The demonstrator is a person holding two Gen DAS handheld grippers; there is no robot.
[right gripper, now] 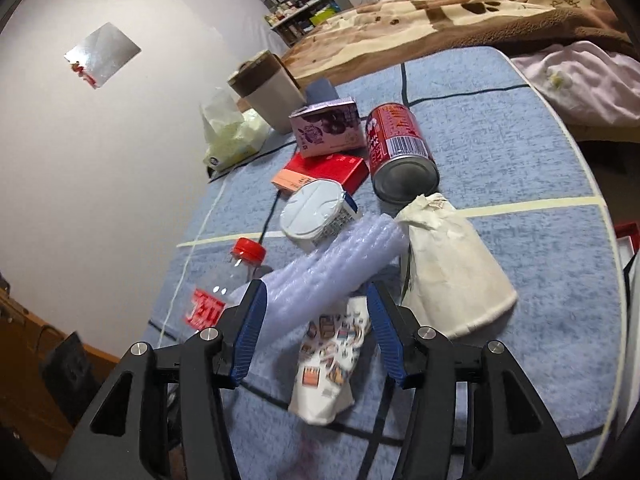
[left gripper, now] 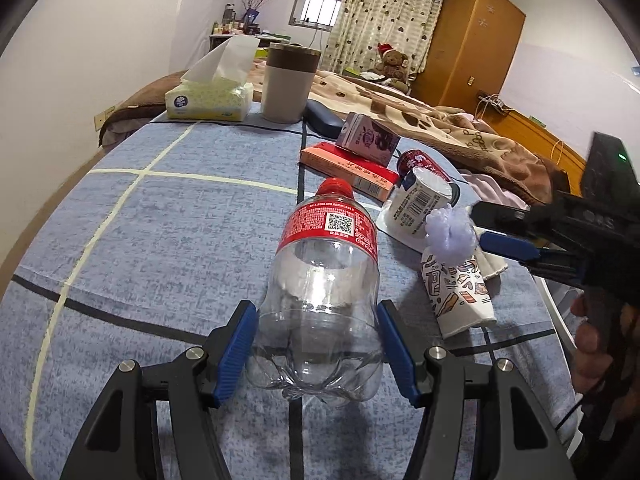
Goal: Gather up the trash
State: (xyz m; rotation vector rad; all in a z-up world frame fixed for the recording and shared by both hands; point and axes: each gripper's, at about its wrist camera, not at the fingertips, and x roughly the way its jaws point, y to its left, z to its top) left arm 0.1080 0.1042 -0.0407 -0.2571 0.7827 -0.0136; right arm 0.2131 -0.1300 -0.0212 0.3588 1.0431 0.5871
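The left tool (left gripper: 316, 354) has its blue pads on either side of the base of an empty clear plastic bottle with a red label and red cap (left gripper: 322, 280), which lies on the blue checked cloth surface (left gripper: 132, 248) with its cap pointing away; whether the pads press the bottle I cannot tell. It looks light, thin-walled and slick, likely to dent or squirt out under a hard squeeze, so the stiffer ribbed base or the neck seems the better hold. The right tool (right gripper: 314, 334) stands apart, with a pale lilac roll of bubble-like plastic wrap (right gripper: 324, 276) lying aslant between the fingers, seemingly unclamped; it is soft, springy and near weightless, best taken across its middle. Under it is a flattened patterned paper cup (right gripper: 328, 364), and just right a crushed white paper cup (right gripper: 448, 268). Farther off crowd a white yoghurt tub (right gripper: 316, 212), a red drinks can on its side (right gripper: 400, 152), a flat red box (right gripper: 320, 172) and a purple carton (right gripper: 328, 128), all close enough to be knocked. Farthest stand a tall grey tumbler (left gripper: 286, 82) and a tissue pack (left gripper: 210, 98).
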